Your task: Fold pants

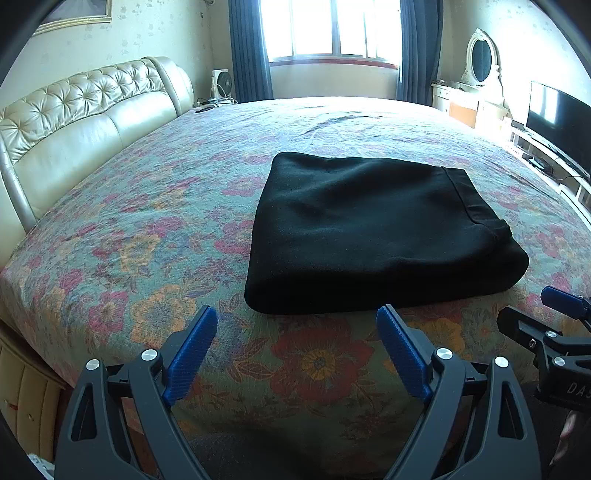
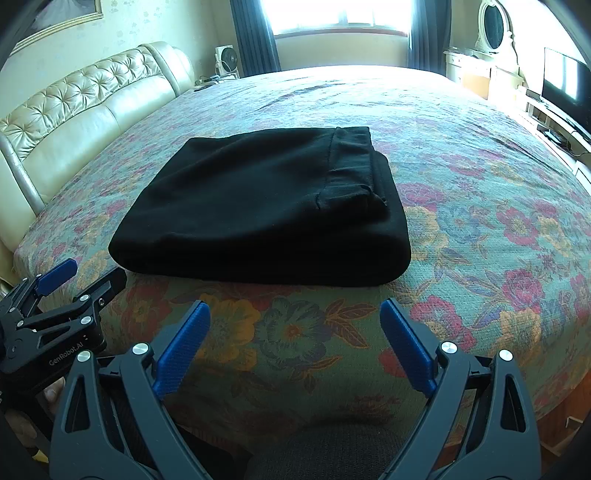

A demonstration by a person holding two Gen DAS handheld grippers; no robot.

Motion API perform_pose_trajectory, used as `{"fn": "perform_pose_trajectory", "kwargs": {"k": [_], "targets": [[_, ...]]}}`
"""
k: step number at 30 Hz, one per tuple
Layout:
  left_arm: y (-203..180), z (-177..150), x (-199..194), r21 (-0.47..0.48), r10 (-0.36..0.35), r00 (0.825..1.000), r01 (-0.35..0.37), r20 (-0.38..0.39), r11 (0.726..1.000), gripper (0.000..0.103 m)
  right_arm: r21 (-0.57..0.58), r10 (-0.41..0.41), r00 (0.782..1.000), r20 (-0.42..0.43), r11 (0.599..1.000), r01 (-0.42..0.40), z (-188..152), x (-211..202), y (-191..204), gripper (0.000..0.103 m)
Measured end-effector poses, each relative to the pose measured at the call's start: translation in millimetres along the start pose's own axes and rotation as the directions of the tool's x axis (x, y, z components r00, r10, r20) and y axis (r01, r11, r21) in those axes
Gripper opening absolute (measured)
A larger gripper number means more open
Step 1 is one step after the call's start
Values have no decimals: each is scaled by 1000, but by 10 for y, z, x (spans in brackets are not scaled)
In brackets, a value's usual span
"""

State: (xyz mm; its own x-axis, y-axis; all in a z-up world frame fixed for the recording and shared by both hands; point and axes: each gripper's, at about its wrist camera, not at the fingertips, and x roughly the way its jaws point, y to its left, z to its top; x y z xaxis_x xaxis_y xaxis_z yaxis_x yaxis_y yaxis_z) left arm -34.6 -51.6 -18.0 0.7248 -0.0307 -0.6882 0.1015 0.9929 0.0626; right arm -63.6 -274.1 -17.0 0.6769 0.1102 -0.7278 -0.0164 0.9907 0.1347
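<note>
The pants (image 1: 369, 229) lay folded in a neat stack near the bed's (image 1: 147, 221) front edge; the left gripper (image 1: 297, 350) and right gripper (image 2: 295, 343) hovered wide apart, empty, apparently finished.

A home bedroom: a floral-covered bed (image 1: 155, 206) with tufted leather headboard (image 1: 74, 110), curtained window (image 1: 332, 29), vanity mirror (image 1: 481, 59), television (image 1: 557, 118).

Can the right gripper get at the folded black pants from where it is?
Probably yes: the right gripper is open, and only bare floral bedspread lies between it and the pants.
</note>
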Motion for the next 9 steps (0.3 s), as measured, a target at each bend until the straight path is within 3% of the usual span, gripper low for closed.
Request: {"fn": "perform_pose_trajectory", "kwargs": {"k": [3,9], "targets": [[40,13,-12,-49,-35,999,35,-5,998,87,2,1,1000,4,1000,-1,4,-7,-15,94],[-6,12,-15,-16,-30,1000,30,1,999,87,7,2,1000,2,1000,-2,19,0,-46,94]]}}
